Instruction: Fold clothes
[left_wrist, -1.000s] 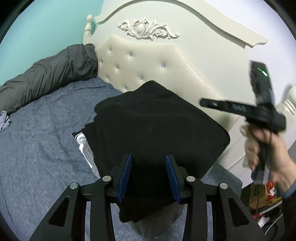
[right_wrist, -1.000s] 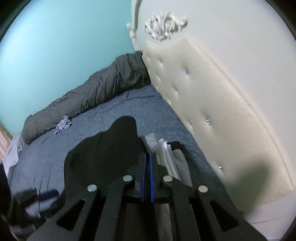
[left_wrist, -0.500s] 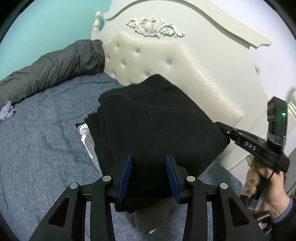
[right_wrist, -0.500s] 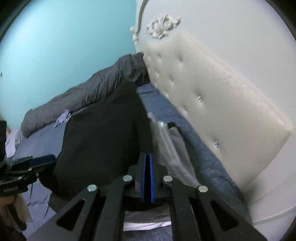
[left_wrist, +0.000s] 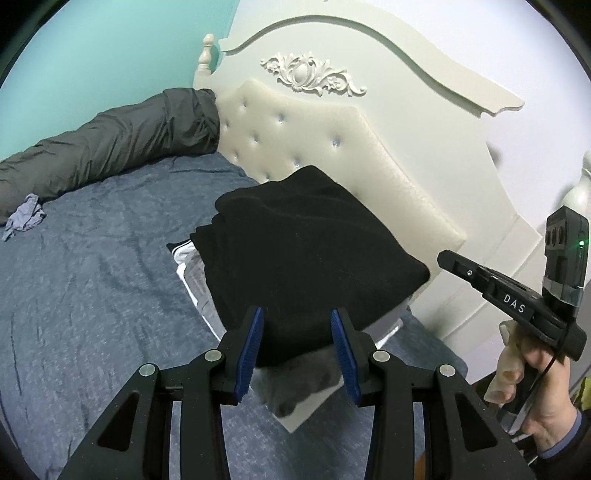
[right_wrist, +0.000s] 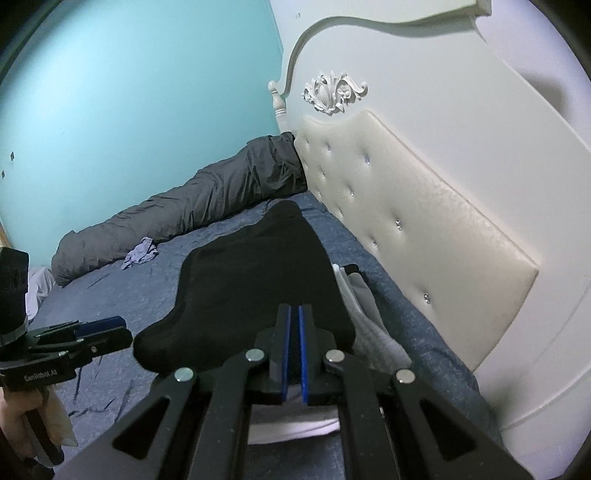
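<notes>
A folded black garment (left_wrist: 306, 251) lies on top of a pile of folded white and grey clothes (left_wrist: 192, 266) on the bed, close to the headboard. My left gripper (left_wrist: 297, 347) is open just in front of the garment's near edge, nothing between its blue pads. In the right wrist view the black garment (right_wrist: 251, 280) lies beyond my right gripper (right_wrist: 294, 347), which is shut with nothing seen between its pads. In the left wrist view the right gripper (left_wrist: 443, 255) is just off the garment's right corner, held by a hand (left_wrist: 535, 387). The left gripper (right_wrist: 103, 326) shows at the left edge.
A blue-grey sheet (left_wrist: 92, 295) covers the bed. A rolled dark grey duvet (left_wrist: 110, 147) lies along the teal wall, with a small crumpled cloth (left_wrist: 24, 218) beside it. The cream tufted headboard (left_wrist: 332, 147) stands right behind the pile.
The right gripper came down from the upper right to the garment's right corner, then drew slightly off it. The left gripper backed away a little. The black garment now rests flat on the pile.
</notes>
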